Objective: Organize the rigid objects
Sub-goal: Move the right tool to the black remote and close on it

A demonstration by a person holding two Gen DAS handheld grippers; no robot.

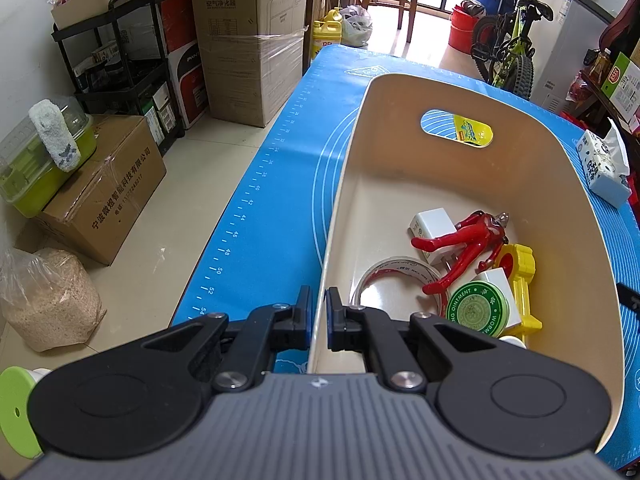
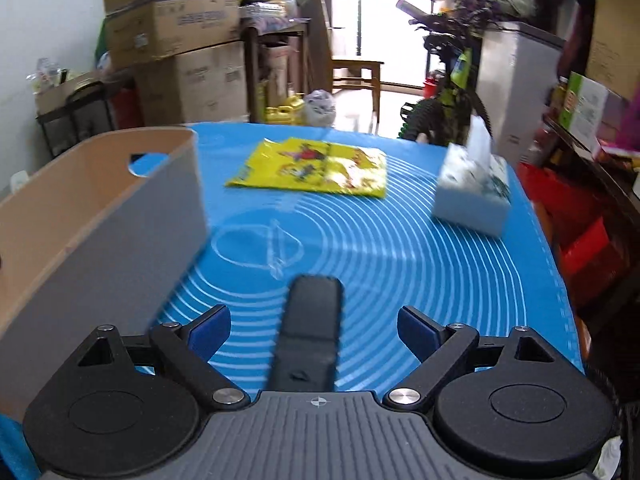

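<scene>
A beige bin (image 1: pixel 400 92) stands on the blue mat (image 1: pixel 272 184). My left gripper (image 1: pixel 319 312) is shut on the bin's near-left wall, one finger outside and one inside. Inside lie a red figure (image 1: pixel 460 248), a white charger (image 1: pixel 434 226), a tape roll (image 1: pixel 394 276), a green ointment tin (image 1: pixel 478 310) and a yellow toy (image 1: pixel 520 276). In the right wrist view, my right gripper (image 2: pixel 314 332) is open just above the mat (image 2: pixel 400 248). A long black object (image 2: pixel 314 320) lies between its blue pads (image 2: pixel 210 330), untouched. The bin (image 2: pixel 100 232) stands to its left.
A yellow plastic bag (image 2: pixel 312 168) lies flat at the far middle of the mat. A tissue pack (image 2: pixel 472 196) sits at the far right. Cardboard boxes (image 1: pixel 248 40), a black shelf cart (image 1: pixel 116 60) and a bicycle (image 1: pixel 508 48) surround the table.
</scene>
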